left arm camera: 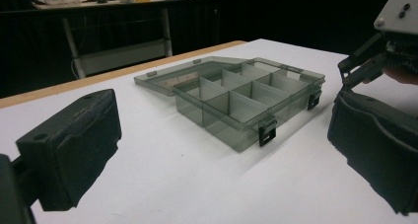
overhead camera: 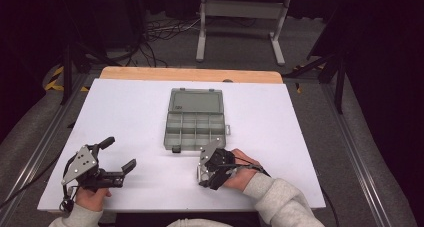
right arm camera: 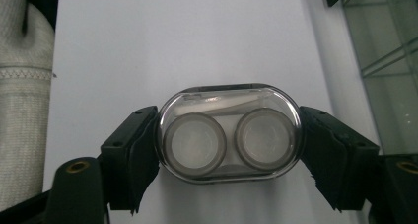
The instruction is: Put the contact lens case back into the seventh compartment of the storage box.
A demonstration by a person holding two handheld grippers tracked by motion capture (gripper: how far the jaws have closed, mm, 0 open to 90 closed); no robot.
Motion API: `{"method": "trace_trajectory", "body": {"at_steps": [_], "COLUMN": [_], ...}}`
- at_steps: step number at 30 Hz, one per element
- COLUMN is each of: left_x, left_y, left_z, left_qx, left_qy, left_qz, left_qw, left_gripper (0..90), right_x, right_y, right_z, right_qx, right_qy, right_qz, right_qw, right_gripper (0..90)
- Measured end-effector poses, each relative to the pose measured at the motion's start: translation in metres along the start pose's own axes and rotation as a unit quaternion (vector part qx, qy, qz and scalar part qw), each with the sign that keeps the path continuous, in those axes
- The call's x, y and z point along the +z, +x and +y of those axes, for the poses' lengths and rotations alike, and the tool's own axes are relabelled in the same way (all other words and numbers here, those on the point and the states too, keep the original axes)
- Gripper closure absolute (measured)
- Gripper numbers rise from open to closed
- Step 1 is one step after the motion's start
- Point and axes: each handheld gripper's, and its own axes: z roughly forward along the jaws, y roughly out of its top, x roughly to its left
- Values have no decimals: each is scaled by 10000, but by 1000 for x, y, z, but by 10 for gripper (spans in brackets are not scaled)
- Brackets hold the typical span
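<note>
Two jaws pinch lens case (right arm camera: 229, 132); organizer box (overhead camera: 195, 119) near.

One compartment box (overhead camera: 194, 118), one contact-lens case (right arm camera: 229, 133), two grippers

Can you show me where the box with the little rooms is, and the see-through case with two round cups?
Box (overhead camera: 193, 129): high view, on its divided tray.
Case (right arm camera: 229, 133): right gripper view, on its clear front between the two round cups.
</note>
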Motion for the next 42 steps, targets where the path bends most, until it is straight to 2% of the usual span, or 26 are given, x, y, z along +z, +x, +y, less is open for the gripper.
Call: {"method": "trace_trajectory", "body": {"at_steps": [13,14,15,24,33,42], "left_x": [0,0,0,0,0,1], "left_y": [0,0,0,0,0,1], "left_z": [0,0,0,0,0,0], "left_qx": [-1,-1,-7,-11,-18,-18], "left_qy": [0,0,-12,-5,-5,-3], "left_qz": [-6,-7,-3,-8,2,2], "left_qw": [10000,10000,10000,10000,10000,10000], "left_gripper": [4,4,4,4,4,4], "right_x": [-22,-24,-26,-39,-50,-57], "right_y": [2,2,2,0,-5,-6], "right_z": [3,4,4,5,2,5], "right_qx": [10,26,17,25,91,72], "right_qy": [-562,-635,-662,-1030,-1263,-1330], "right_qz": [-183,-152,-222,-372,-462,-588], "right_qw": [9983,9979,9976,9940,9909,9893], "right_gripper": [267,268,268,267,267,267]}}
